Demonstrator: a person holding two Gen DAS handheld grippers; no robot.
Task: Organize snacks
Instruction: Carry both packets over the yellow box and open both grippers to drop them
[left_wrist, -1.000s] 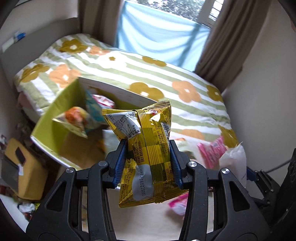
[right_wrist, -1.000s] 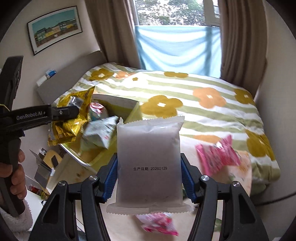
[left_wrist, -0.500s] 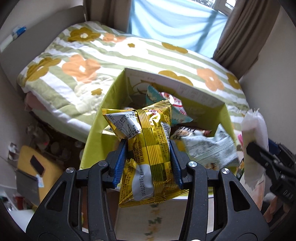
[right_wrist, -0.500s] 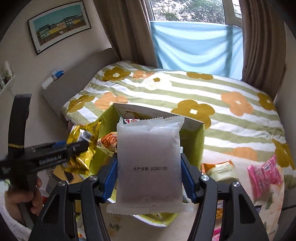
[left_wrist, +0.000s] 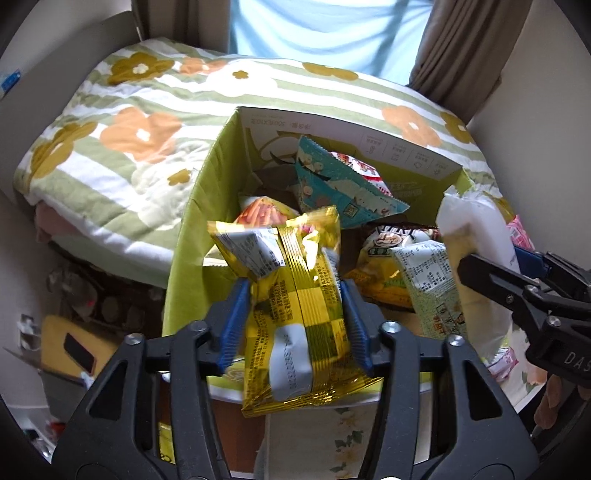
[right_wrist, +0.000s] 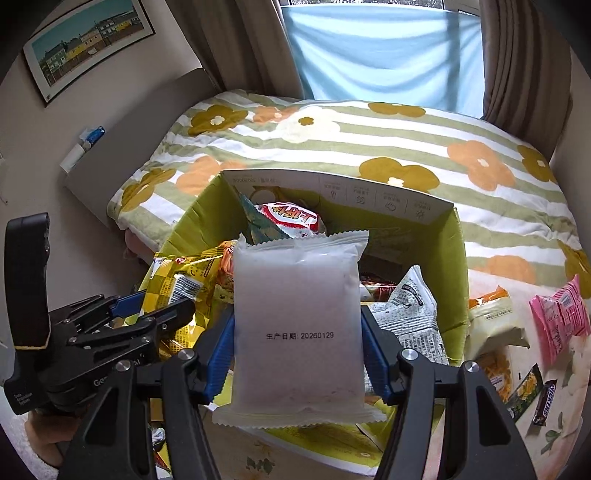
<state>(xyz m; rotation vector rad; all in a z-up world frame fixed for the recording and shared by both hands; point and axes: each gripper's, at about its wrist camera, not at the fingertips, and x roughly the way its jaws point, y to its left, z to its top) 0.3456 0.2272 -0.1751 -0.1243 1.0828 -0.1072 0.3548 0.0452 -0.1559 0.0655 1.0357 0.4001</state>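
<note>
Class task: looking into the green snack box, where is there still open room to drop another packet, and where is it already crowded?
Inside the green box, the roomiest gap is the far-right corner, between the right wall and the red-and-white packet. The near half is crowded: the grey-printed packet lies there, and the yellow packet and white packet hang above.

Home bedroom, floral quilted bed (right_wrist: 369, 147), curtained window (right_wrist: 384, 48), framed picture (right_wrist: 85, 40)

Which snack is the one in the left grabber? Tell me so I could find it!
Look for the green cardboard box at the foot of the flowery bed. Just above its near edge, the left gripper pinches a shiny yellow packet. It alone is gold-striped with a white label; the right gripper's packet is plain white.
</note>
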